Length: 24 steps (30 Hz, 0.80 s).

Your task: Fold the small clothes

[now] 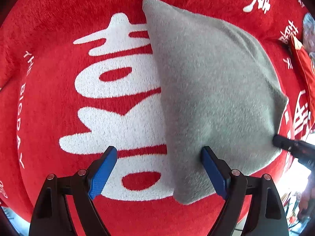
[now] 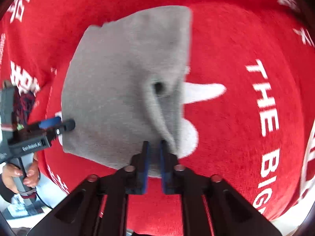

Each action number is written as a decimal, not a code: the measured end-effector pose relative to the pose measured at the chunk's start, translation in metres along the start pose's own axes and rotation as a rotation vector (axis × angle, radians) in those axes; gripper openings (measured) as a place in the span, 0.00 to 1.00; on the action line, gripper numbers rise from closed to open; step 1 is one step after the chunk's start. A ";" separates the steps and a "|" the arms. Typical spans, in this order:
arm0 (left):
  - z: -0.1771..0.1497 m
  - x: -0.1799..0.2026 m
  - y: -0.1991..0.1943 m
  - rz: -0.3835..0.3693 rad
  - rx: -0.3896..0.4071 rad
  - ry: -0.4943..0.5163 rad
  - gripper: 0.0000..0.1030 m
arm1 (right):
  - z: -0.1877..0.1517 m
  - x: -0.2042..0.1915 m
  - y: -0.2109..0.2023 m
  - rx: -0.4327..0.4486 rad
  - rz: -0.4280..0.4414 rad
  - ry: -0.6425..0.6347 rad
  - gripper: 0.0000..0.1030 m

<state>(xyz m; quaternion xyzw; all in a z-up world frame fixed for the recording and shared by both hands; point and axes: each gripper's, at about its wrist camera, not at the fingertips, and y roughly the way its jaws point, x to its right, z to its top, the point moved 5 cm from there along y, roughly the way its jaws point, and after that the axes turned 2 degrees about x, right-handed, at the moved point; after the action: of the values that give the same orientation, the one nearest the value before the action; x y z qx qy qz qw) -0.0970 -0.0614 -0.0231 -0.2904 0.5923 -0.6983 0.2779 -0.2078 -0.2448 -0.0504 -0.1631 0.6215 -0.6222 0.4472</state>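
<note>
We are working over a red blanket (image 1: 49,98) with white lettering, where the grey cloth (image 1: 206,98) is lying flat. Our left gripper (image 1: 159,153) is hovering with its jaws spread wide and gripping nothing, one blue pad over the blanket and the other over the cloth's near edge. Our right gripper (image 2: 154,145) is pinching a raised fold of the grey cloth (image 2: 118,78) between nearly closed jaws. We are seeing no containers in either view.

grey cloth (image 1: 212,102) ahead, red blanket (image 1: 49,29) bare around it
</note>
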 end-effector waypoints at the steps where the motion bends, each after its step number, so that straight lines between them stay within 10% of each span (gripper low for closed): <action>1: 0.000 -0.001 0.000 0.001 -0.002 0.002 0.85 | -0.001 0.001 -0.001 0.000 0.000 0.005 0.01; 24: -0.001 0.020 -0.020 0.102 -0.049 -0.038 0.85 | 0.023 0.017 -0.039 0.052 0.007 0.203 0.10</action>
<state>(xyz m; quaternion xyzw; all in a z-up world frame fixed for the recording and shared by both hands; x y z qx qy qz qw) -0.1122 -0.0729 -0.0024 -0.2795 0.6179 -0.6630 0.3171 -0.2136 -0.2790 -0.0170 -0.0851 0.6478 -0.6499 0.3883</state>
